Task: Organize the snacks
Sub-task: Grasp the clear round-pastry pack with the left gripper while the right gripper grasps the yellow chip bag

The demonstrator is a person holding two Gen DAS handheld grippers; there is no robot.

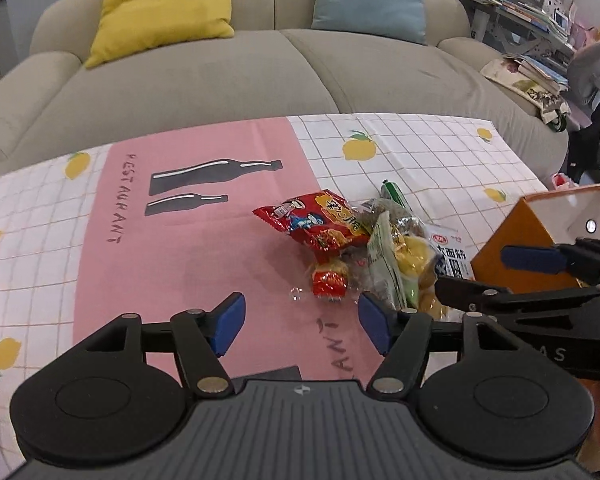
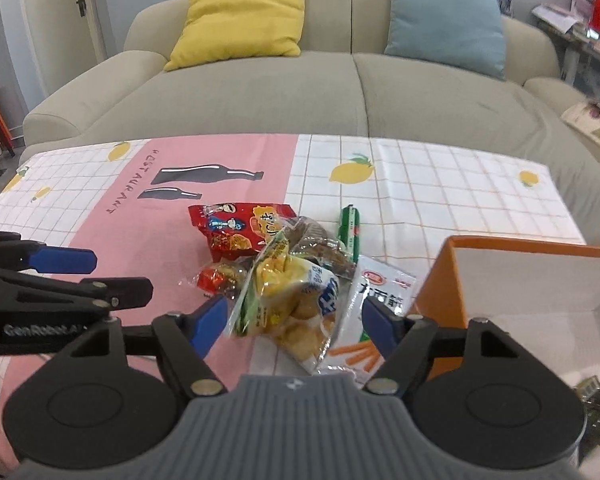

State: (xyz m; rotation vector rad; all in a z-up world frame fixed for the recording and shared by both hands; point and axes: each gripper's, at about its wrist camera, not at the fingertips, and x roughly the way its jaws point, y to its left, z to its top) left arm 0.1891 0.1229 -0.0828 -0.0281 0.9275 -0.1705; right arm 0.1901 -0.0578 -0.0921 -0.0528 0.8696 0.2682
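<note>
Snack pile (image 2: 284, 276) just left of orange box (image 2: 440, 292); one red packet (image 1: 316, 220), one green stick (image 2: 350, 232). Only right wrist view: dark packet (image 2: 592, 400) inside box. Left gripper (image 1: 302, 316) wide, empty; right gripper (image 2: 296, 320) wide, straddling yellow bag (image 2: 296, 304), not pressing

The orange box (image 2: 440, 292) is cut by the right edge; the dark packet (image 2: 592, 396) inside is unreadable.

Beige sofa (image 2: 300, 92), two cushions
</note>
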